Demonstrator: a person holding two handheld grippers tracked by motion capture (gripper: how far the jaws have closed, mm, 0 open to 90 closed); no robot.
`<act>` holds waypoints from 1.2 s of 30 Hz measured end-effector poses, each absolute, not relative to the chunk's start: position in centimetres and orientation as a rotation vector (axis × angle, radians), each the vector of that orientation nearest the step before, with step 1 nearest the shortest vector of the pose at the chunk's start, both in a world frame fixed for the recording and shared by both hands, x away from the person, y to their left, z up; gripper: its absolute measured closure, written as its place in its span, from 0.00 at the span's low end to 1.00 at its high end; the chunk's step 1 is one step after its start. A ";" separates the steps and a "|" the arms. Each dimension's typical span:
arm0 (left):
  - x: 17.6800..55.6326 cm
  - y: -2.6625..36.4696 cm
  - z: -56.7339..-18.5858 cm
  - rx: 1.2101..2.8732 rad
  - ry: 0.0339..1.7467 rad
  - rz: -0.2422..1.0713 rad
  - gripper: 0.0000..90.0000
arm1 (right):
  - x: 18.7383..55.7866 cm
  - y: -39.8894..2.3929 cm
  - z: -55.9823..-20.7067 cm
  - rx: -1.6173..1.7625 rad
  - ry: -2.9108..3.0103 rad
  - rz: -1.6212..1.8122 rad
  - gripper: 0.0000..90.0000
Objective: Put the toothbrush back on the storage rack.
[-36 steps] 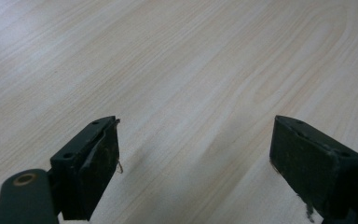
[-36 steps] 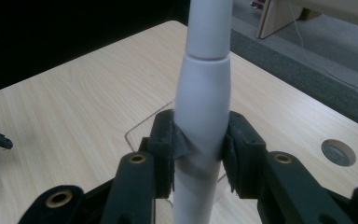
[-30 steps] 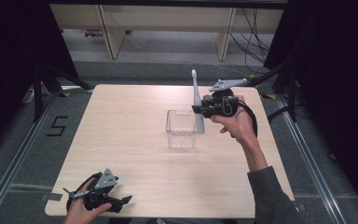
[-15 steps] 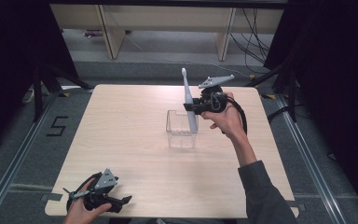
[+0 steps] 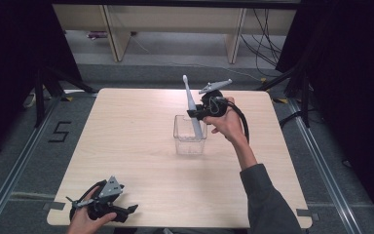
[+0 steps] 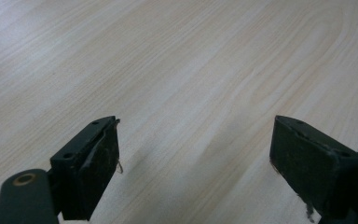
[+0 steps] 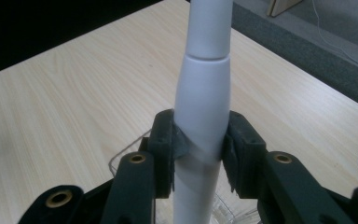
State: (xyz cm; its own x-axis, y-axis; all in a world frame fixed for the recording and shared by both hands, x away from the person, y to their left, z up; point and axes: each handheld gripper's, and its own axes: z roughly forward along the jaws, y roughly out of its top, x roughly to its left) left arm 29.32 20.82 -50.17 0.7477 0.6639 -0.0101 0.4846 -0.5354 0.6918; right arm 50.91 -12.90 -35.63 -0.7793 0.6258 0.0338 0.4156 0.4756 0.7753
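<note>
electric toothbrush [image 5: 192, 108]: white smooth hard plastic, light, stiff, slippery, tapered; best held at thick handle | right gripper [image 5: 198, 112] fingers clamped on handle, brush near-upright, base in clear square container [image 5: 189, 137] mid bench [image 5: 126, 146] | left gripper [image 5: 126, 210] fingers apart, nothing between, near bench edge

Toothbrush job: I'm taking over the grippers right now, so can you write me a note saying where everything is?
Right gripper: shut on the white electric toothbrush, held nearly upright, lower end dipping into the clear container mid-table.
Left gripper: open, holding nothing, low at the table's near left corner.
Done: toothbrush gripped and brought to the container.
Left: lower it in, open the jaws, pull the hand away.
</note>
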 end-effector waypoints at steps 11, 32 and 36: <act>29.3 20.8 -50.1 2.246 0.858 0.340 0.17 | 51.3 -12.2 -36.9 0.931 2.496 1.137 0.75; 29.4 20.9 -50.1 2.247 0.858 0.342 0.17 | 51.9 -11.2 -40.4 0.941 2.581 0.989 0.75; 29.4 20.9 -50.2 2.244 0.857 0.344 0.17 | 52.1 -11.0 -40.7 0.936 2.599 0.960 0.75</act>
